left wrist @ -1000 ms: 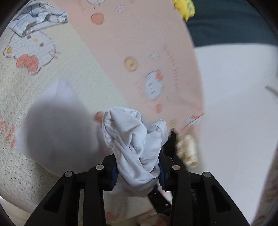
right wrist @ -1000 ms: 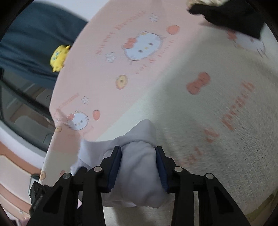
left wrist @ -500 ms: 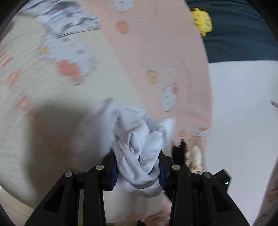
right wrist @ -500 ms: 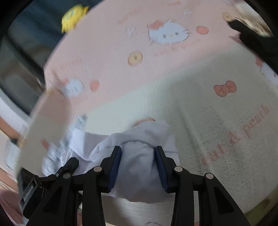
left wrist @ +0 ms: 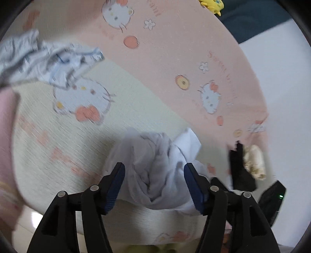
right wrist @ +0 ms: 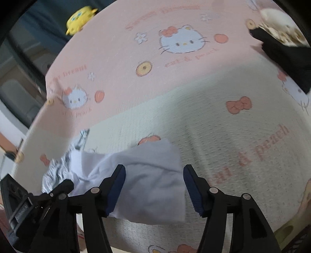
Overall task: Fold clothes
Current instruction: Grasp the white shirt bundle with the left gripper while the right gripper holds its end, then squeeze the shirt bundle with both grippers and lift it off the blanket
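Left gripper (left wrist: 154,186): jaws have just been opening and now stand wide, blue ribbed pads clear of the crumpled pale lavender-white cotton garment (left wrist: 155,171) that lies heaped between them on the cat-print pink and cream quilted bedspread (left wrist: 136,109). Right gripper (right wrist: 154,187): jaws likewise just opened, set wide apart; the same garment (right wrist: 147,175) lies flatter here, one edge just beside the left pad, a gap at the right pad, no grip. In the left view, at 3 o'clock from the garment, a black cloth item (left wrist: 240,171) with a cream fuzzy piece (left wrist: 254,162) touching it, near the bedspread's edge. At 10 o'clock, well apart, a rumpled grey and white patterned garment (left wrist: 44,60). In the right view that grey heap (right wrist: 58,169) shows at 9 o'clock, just beside the pale garment. Farthest, at 1 o'clock in the left view, a yellow plush toy (left wrist: 211,4) on dark blue fabric (left wrist: 252,21); beyond the bedspread's right edge, a white surface (left wrist: 281,87).
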Demonstrator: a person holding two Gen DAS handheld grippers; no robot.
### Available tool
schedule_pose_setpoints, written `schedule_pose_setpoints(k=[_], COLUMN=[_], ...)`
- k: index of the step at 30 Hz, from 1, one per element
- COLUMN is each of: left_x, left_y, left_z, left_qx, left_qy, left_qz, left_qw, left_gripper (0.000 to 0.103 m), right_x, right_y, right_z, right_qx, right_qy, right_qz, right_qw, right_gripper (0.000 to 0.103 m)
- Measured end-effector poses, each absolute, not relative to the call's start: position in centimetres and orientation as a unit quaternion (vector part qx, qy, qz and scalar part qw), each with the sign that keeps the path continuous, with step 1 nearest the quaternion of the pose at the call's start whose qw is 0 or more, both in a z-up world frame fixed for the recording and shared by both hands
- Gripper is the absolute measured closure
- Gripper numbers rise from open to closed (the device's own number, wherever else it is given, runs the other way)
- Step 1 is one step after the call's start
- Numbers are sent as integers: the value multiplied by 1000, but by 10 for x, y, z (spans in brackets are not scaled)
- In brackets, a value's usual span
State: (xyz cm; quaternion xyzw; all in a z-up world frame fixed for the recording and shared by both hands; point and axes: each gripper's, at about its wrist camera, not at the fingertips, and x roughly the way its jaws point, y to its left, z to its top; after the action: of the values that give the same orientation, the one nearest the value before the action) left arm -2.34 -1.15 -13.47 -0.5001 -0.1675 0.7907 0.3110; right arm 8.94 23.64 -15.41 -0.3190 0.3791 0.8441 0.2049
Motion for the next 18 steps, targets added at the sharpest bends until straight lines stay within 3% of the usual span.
schedule_pose_setpoints(k=[7, 11, 15, 18], left_x=[-28, -32, -36, -39], left_y=[-2, 10, 24, 23], left_z=[-138, -147, -149, -152], left_qx=[-509, -534, -529, -529], left_qy=[-183, -144, -108, -124], left_qz=[773, 774, 786, 788], left_qw=[330, 309, 302, 291], left_gripper=[41, 35, 35, 35], right_x=[86, 79, 73, 69], right_y=[256, 262, 256, 251], right_z=[-171, -183, -187, -189], right_qx=[-309, -303, -309, -313], right_qy=[427, 452, 433, 427], right_qz=[829, 823, 830, 833], right_qw=[187, 163, 167, 164], right_gripper=[36, 37, 37, 37])
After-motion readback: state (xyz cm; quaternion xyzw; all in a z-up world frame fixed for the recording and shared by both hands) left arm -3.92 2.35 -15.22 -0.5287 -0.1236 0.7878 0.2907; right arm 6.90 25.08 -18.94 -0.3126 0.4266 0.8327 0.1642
